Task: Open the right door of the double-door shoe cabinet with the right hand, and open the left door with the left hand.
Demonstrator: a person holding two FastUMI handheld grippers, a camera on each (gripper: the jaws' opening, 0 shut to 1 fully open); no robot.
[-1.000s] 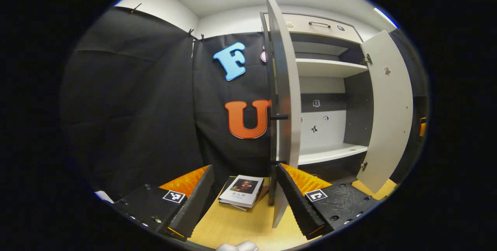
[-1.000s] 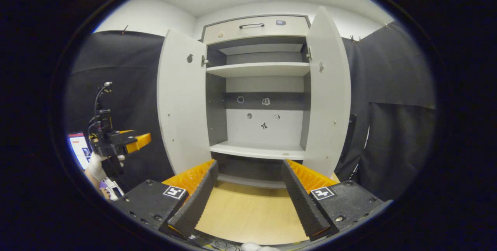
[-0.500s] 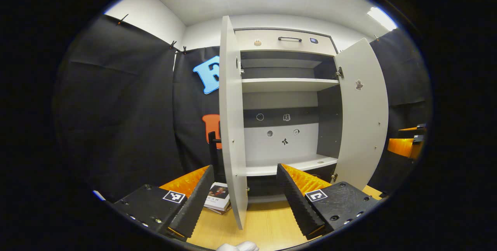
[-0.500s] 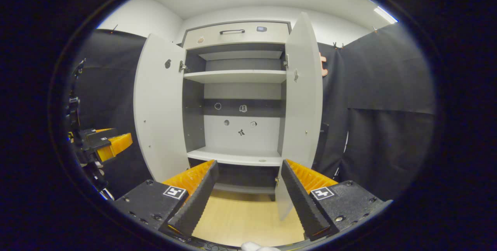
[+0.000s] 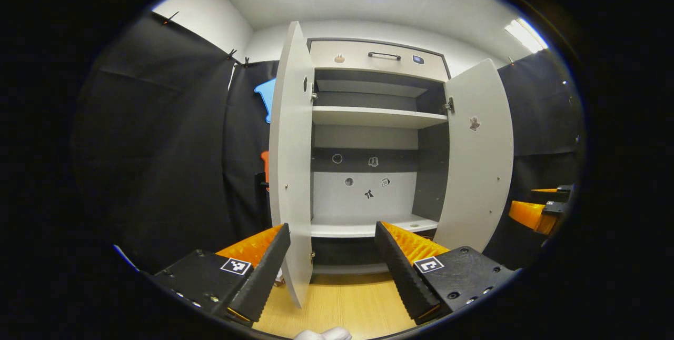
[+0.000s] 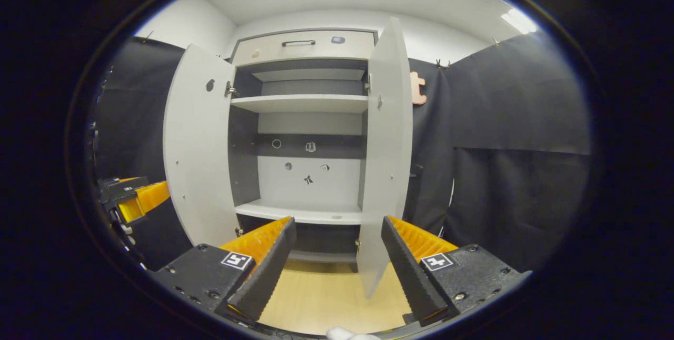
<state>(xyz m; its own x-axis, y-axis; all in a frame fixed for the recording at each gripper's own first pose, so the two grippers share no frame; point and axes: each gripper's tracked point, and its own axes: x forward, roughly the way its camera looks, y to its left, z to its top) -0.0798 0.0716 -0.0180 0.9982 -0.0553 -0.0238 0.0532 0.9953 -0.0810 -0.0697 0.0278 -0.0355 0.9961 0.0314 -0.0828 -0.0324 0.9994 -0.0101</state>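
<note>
The shoe cabinet stands with both doors swung wide. In the left gripper view its left door (image 5: 290,171) sits just ahead between my fingers, and the right door (image 5: 479,156) hangs out at the right. My left gripper (image 5: 331,271) is open and holds nothing. In the right gripper view the right door (image 6: 387,161) is edge-near ahead and the left door (image 6: 197,145) stands at the left. My right gripper (image 6: 337,271) is open and empty, clear of the door. Each gripper is glimpsed far off in the other's view: the right gripper (image 5: 539,211), the left gripper (image 6: 131,198).
Inside are a pale upper shelf (image 6: 300,102), a lower shelf (image 6: 300,212) and small stickers on the back panel (image 5: 363,192). A drawer with a dark handle (image 5: 384,56) tops the cabinet. Wooden floor (image 6: 326,292) lies below. Black cloth walls close both sides.
The left gripper view has swung right, from the left door's edge to facing the cabinet's inside; the book on the floor is now hidden. The right gripper has shifted right, nearer the right door.
</note>
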